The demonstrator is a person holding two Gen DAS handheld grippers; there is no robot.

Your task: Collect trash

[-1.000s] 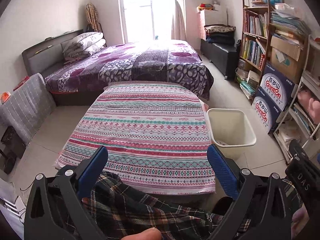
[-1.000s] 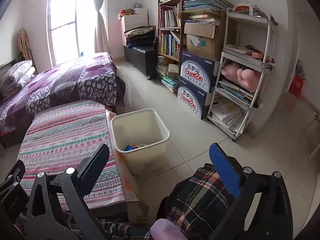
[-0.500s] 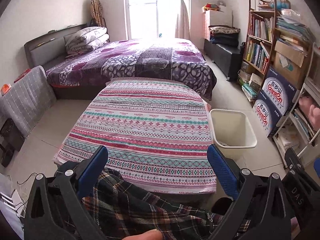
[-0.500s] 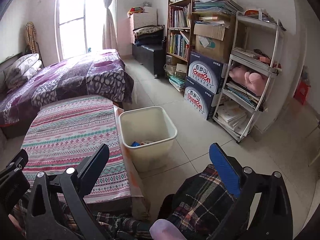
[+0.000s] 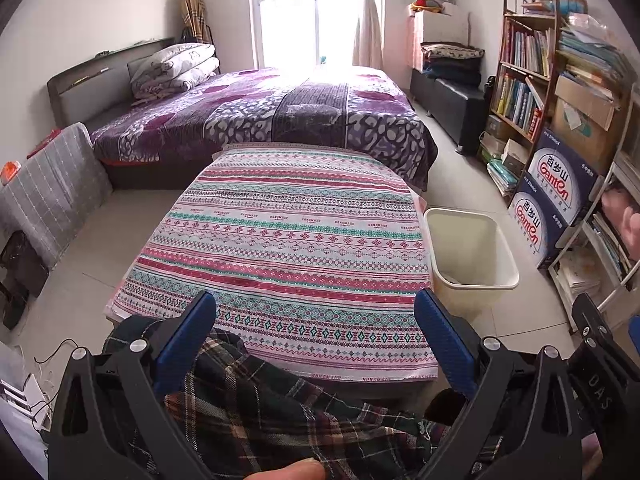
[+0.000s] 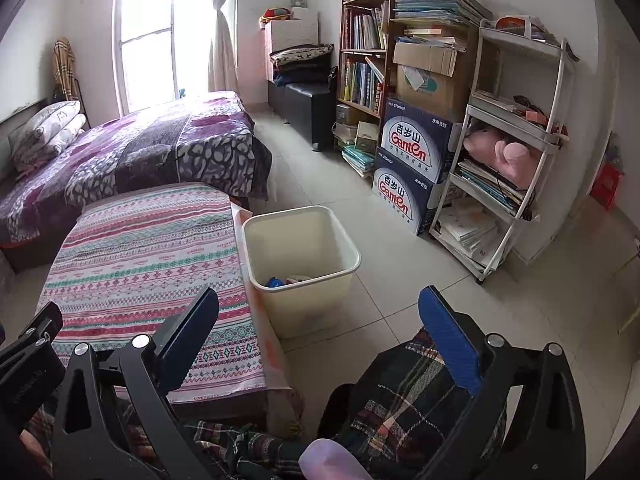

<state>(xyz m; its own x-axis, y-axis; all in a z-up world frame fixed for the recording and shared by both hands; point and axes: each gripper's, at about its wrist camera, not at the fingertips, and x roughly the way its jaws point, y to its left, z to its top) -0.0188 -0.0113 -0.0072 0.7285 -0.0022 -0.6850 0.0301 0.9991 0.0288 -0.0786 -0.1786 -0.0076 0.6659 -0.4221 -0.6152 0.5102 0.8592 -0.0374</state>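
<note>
Grippers nearest: the left gripper (image 5: 316, 332) and right gripper (image 6: 320, 328) are both spread wide and hold nothing, above plaid-clad knees (image 6: 404, 396). Beyond lies a striped cloth (image 5: 292, 240) with no trash visible on it. Beside it stands the cream bin (image 6: 300, 248), with scraps (image 6: 280, 281) at its bottom. Collecting looks finished, or nearly so.

Low table (image 5: 296, 240) stands at the foot of the bed (image 5: 256, 120). Bin (image 6: 300, 264) sits on the floor just right of the table, with scraps (image 6: 288, 280) in it. Stacked boxes (image 6: 412, 168) and shelves (image 6: 508, 140) line the wall farther right.
</note>
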